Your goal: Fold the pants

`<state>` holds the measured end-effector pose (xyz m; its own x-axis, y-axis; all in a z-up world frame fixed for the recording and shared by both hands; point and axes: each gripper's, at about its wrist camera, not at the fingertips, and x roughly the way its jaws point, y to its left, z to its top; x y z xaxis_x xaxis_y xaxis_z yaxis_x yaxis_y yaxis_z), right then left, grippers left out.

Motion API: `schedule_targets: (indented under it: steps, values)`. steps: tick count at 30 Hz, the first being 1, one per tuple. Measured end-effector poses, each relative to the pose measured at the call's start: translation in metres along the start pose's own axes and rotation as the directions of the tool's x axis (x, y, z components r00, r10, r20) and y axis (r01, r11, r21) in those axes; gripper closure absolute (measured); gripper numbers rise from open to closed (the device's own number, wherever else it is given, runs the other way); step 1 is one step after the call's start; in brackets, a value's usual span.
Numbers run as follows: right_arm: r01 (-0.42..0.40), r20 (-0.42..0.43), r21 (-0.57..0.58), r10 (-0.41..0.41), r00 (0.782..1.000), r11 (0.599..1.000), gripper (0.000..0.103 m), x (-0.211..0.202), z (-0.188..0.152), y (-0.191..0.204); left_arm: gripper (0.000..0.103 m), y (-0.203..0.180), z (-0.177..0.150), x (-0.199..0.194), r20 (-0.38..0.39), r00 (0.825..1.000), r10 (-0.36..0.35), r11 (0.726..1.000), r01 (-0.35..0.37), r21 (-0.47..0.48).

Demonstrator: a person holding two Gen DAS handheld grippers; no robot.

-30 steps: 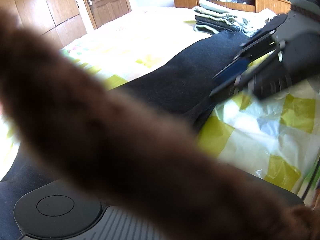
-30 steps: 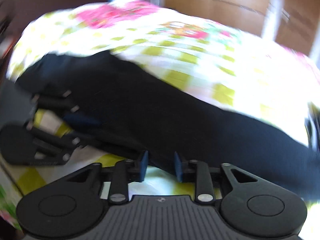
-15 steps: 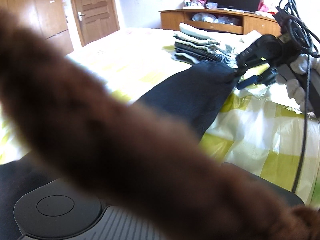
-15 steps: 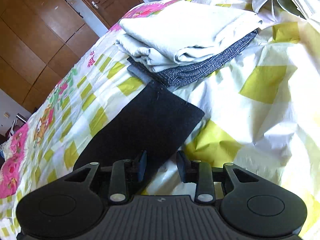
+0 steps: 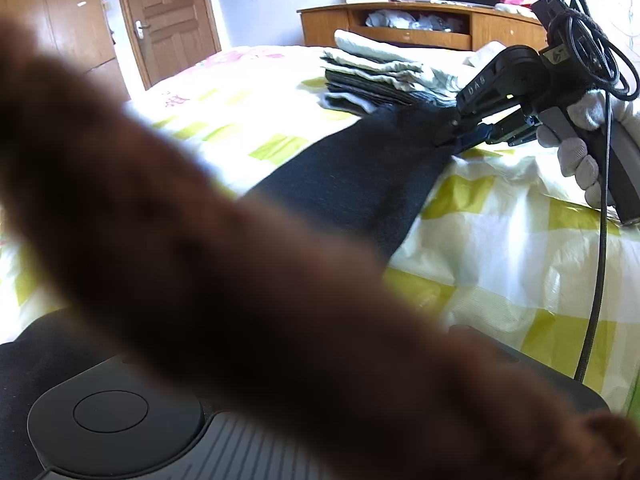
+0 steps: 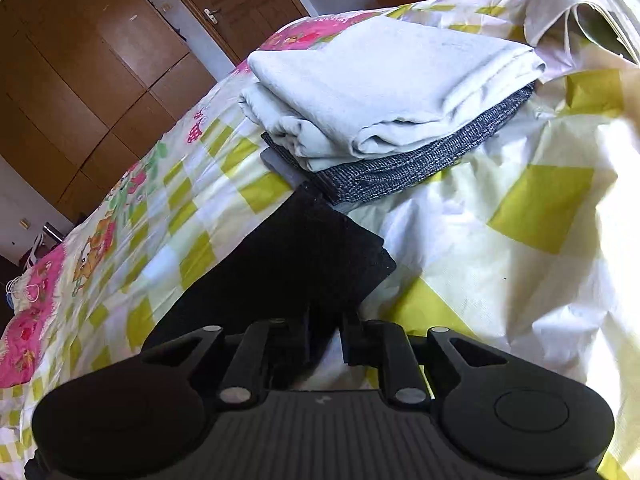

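A: Left wrist view, far left to centre: blurred brown sleeve [image 5: 248, 264] across the lens, hiding the left gripper's fingers. Open or closed, cannot tell.

B: Centre, then?

A: Dark pants [image 5: 360, 184] laid long over the checked bedspread [image 5: 500, 248], stretched toward upper right. Looks pulled straight, probably to flatten before a fold.

B: Upper right?

A: Right gripper [image 5: 460, 140] clamped on the far hem of the pants. Gloved hand [image 5: 580, 148] wrapped round the handle, cable [image 5: 600, 240] hanging down. Tool angled downward to the left, close to the bed.

B: Right wrist view, same order?

A: Left edge: wardrobe doors [image 6: 80, 80], flowered part of the spread below. Centre: hem of the pants running in between the fingers, one black pad [image 6: 304, 336] pressed to cloth; thin fabric pinched, visible gap beside it. Hem corner lying flat just short of the stack of folded clothes [image 6: 380, 112] in upper centre, not quite touching as far as can be told.

B: Stage?

A: Likely straightening; fold not yet made.
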<state>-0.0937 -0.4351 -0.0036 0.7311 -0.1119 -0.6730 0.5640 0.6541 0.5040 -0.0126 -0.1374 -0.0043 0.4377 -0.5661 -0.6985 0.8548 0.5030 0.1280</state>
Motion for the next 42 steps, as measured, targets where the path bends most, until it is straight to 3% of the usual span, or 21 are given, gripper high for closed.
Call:
schedule_targets:
  steps: [1, 9, 12, 15, 17, 18, 20, 21, 22, 24, 26, 28, 32, 35, 39, 42]
  values:
    - [-0.018, -0.006, 0.026, 0.018, 1.0, 1.0, 0.06, -0.001, 0.0, -0.004, 0.066, -0.001, 0.0, 0.0, 0.001, 1.0, -0.001, 1.0, 0.001, 0.005]
    - [-0.112, 0.008, 0.218, 0.112, 0.994, 0.97, 0.047, 0.022, 0.005, -0.017, 0.065, 0.001, 0.006, -0.005, 0.021, 1.0, 0.014, 1.0, -0.014, 0.0]
    - [-0.203, 0.041, 0.223, 0.199, 0.979, 0.953, 0.047, 0.014, 0.004, -0.013, 0.064, 0.004, 0.007, -0.007, 0.034, 0.999, 0.02, 1.0, -0.02, -0.004]
    - [-0.186, 0.031, 0.183, 0.184, 0.982, 0.965, 0.047, 0.027, 0.005, -0.004, 0.063, 0.01, 0.009, -0.005, 0.04, 0.999, 0.023, 0.999, -0.022, -0.026]
    - [-0.173, 0.011, 0.171, 0.174, 0.985, 0.97, 0.059, 0.043, 0.007, 0.004, 0.063, 0.014, 0.009, -0.008, 0.058, 0.998, 0.033, 0.998, -0.03, -0.05]
    - [-0.159, -0.004, 0.16, 0.161, 0.987, 0.974, 0.078, 0.045, 0.008, 0.008, 0.063, 0.016, 0.009, -0.012, 0.074, 0.997, 0.034, 0.998, -0.029, -0.064]
    - [-0.183, 0.007, 0.162, 0.184, 0.983, 0.97, 0.078, 0.038, 0.01, 0.013, 0.061, 0.02, 0.009, -0.022, 0.106, 0.994, 0.041, 0.995, -0.031, -0.096]
    - [-0.202, 0.026, 0.161, 0.201, 0.979, 0.966, 0.079, 0.029, 0.012, 0.013, 0.055, 0.022, 0.008, -0.024, 0.113, 0.992, 0.052, 0.993, -0.039, -0.109]
    - [-0.223, 0.046, 0.163, 0.218, 0.975, 0.961, 0.079, 0.02, 0.013, 0.012, 0.047, 0.025, 0.006, -0.024, 0.111, 0.992, 0.058, 0.991, -0.044, -0.125]
    - [-0.247, 0.077, 0.175, 0.237, 0.968, 0.953, 0.079, 0.003, 0.015, 0.01, 0.046, 0.03, 0.002, -0.013, 0.069, 0.997, 0.042, 0.989, -0.031, -0.147]
    - [-0.225, 0.092, 0.159, 0.213, 0.973, 0.961, 0.079, -0.005, 0.015, 0.012, 0.047, 0.029, -0.004, 0.006, 0.009, 1.0, -0.021, 0.986, 0.022, -0.165]
    - [-0.17, 0.069, 0.135, 0.162, 0.984, 0.976, 0.079, -0.006, 0.013, 0.02, 0.047, 0.023, -0.009, 0.012, -0.001, 1.0, -0.015, 0.989, 0.014, -0.15]
    - [-0.177, 0.138, -0.018, 0.178, 0.974, 0.984, 0.079, -0.037, 0.013, 0.059, 0.046, 0.032, -0.014, -0.019, 0.064, 0.998, -0.009, 0.989, 0.018, -0.149]
    - [-0.208, 0.17, -0.129, 0.228, 0.959, 0.97, 0.079, -0.055, 0.018, 0.1, 0.046, 0.056, -0.028, -0.048, 0.086, 0.993, 0.076, 0.985, -0.061, -0.165]
    - [-0.261, 0.135, -0.326, 0.318, 0.938, 0.909, 0.079, -0.065, 0.002, 0.185, 0.045, 0.103, -0.058, -0.089, 0.083, 0.974, 0.213, 0.953, -0.188, -0.239]
    - [-0.332, 0.036, -0.465, 0.392, 0.919, 0.821, 0.079, -0.055, -0.029, 0.261, 0.045, 0.139, -0.089, -0.113, 0.037, 0.939, 0.342, 0.905, -0.318, -0.284]
